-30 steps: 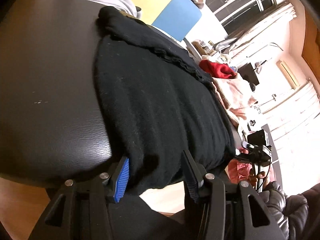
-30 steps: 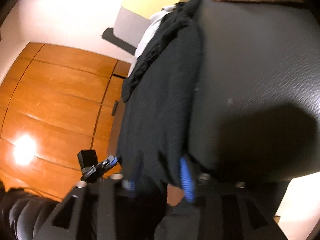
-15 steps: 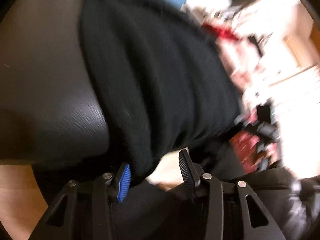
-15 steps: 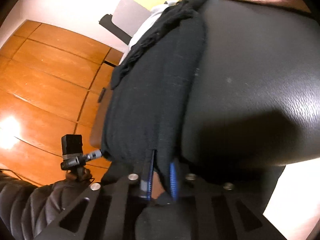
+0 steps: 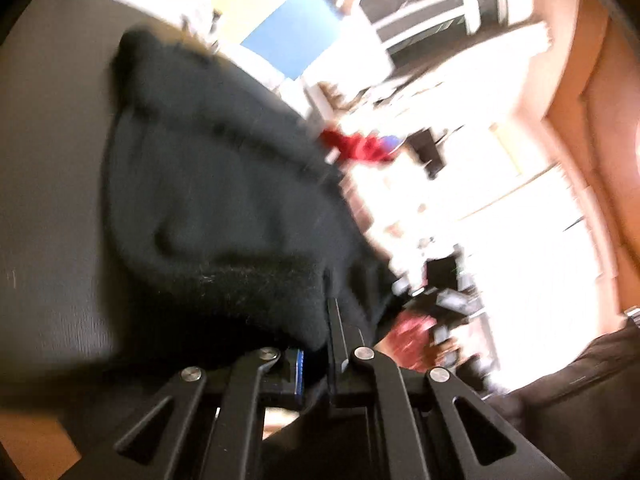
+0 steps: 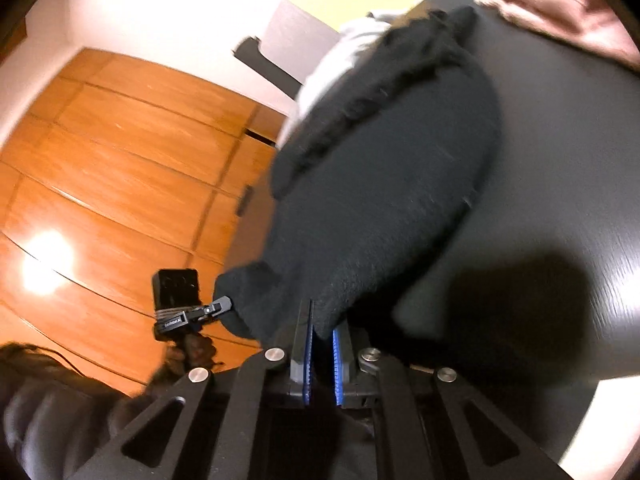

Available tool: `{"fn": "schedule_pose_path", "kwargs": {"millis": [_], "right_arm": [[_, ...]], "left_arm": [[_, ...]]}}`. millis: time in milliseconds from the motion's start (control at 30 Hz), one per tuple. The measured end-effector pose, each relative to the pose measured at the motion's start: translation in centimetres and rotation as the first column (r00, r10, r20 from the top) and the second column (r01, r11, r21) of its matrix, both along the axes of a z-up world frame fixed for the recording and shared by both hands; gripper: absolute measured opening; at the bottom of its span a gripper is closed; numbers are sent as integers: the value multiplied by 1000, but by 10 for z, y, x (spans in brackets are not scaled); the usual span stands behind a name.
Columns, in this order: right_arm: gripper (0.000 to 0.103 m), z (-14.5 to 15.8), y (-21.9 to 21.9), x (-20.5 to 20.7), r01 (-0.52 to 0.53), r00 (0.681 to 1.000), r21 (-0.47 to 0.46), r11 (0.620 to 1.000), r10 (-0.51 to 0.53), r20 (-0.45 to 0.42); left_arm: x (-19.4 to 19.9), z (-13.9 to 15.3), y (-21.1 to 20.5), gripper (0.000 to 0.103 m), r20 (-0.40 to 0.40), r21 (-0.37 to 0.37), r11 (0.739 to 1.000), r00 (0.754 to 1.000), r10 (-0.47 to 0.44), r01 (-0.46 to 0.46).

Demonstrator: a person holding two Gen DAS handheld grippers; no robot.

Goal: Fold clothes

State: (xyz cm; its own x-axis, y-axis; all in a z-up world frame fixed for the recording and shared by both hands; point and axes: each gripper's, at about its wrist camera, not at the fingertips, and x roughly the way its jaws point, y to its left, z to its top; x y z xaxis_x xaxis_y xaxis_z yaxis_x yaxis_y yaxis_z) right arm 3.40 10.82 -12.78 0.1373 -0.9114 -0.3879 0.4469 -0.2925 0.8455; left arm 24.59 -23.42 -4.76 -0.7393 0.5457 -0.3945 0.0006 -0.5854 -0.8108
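A black knitted garment [image 5: 224, 200] lies on the dark table [image 5: 48, 160], its near hem lifted off the table's front edge. My left gripper [image 5: 320, 320] holds that hem, its jaws closing tight on a fold of the fabric. In the right wrist view the same black garment [image 6: 380, 200] stretches away over the table [image 6: 560, 160], and my right gripper [image 6: 322, 320] is shut on the other near corner, cloth pinched between the blue pads [image 6: 336, 352]. The left wrist view is blurred.
A red cloth [image 5: 356, 146] and pink clothes [image 6: 560, 8] lie at the table's far side, beside a white garment [image 6: 340, 52]. A blue and yellow board [image 5: 292, 40] stands behind. Wooden cupboard doors [image 6: 120, 140] fill the left. A hand holding a black device [image 6: 176, 300] shows low left.
Both grippers closed on the garment's near hem, the right one first, then the left. Both rose, lifting the hem off the table edge.
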Motion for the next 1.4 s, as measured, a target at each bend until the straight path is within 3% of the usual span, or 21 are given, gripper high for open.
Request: {"fn": "schedule_pose_path", "kwargs": {"millis": [167, 300, 367, 433, 500, 533, 600, 733, 833, 867, 933, 1000, 1133, 1233, 1400], "right_arm": [[8, 33, -14, -35, 45, 999, -124, 991, -45, 2], [8, 49, -37, -94, 145, 989, -156, 977, -149, -15], [8, 42, -52, -132, 218, 975, -106, 970, -220, -12], [11, 32, -67, -168, 282, 959, -51, 958, -282, 5], [13, 4, -83, -197, 312, 946, 29, 950, -313, 87], [13, -8, -89, -203, 320, 940, 80, 944, -327, 95], [5, -21, -90, -202, 317, 941, 99, 943, -326, 95], [5, -32, -75, -188, 302, 945, 65, 951, -308, 112], [10, -39, -62, -175, 291, 938, 0, 957, -285, 198], [16, -36, -61, -171, 292, 936, -17, 956, -282, 208], [41, -28, -51, -160, 296, 936, -66, 953, -275, 219], [72, -13, -44, -147, 296, 943, -98, 950, -275, 188], [74, 8, -44, -123, 244, 964, -105, 964, -229, 137], [74, 8, -58, -106, 192, 979, -13, 981, -190, 75], [74, 0, -84, -95, 162, 987, 77, 984, -162, -8]], "left_arm": [[-40, 30, -36, 6, -162, 49, 998, 986, 33, -26], [-104, 24, -86, 6, -201, 137, 985, 970, 134, -108], [-142, -1, -113, 6, -123, 180, 966, 969, 212, -188], [-172, -33, -132, 6, 15, 181, 949, 966, 258, -257], [-193, -73, -148, 6, 189, 180, 936, 945, 268, -302], [-195, -85, -150, 5, 222, 170, 935, 937, 271, -311], [-190, -95, -152, 5, 215, 170, 937, 939, 267, -306], [-182, -90, -150, 5, 238, 130, 944, 934, 267, -303], [-177, -83, -148, 7, 232, 144, 943, 936, 263, -301], [-171, -79, -145, 14, 221, 160, 939, 938, 266, -304], [-160, -69, -142, 24, 195, 181, 934, 942, 272, -307], [-151, -55, -137, 28, 159, 157, 939, 946, 281, -306], [-126, -40, -118, 32, 140, 59, 958, 953, 270, -280], [-116, -40, -108, 32, 159, -1, 962, 950, 269, -273], [-108, -49, -105, 37, 180, -21, 960, 943, 279, -280]]}}
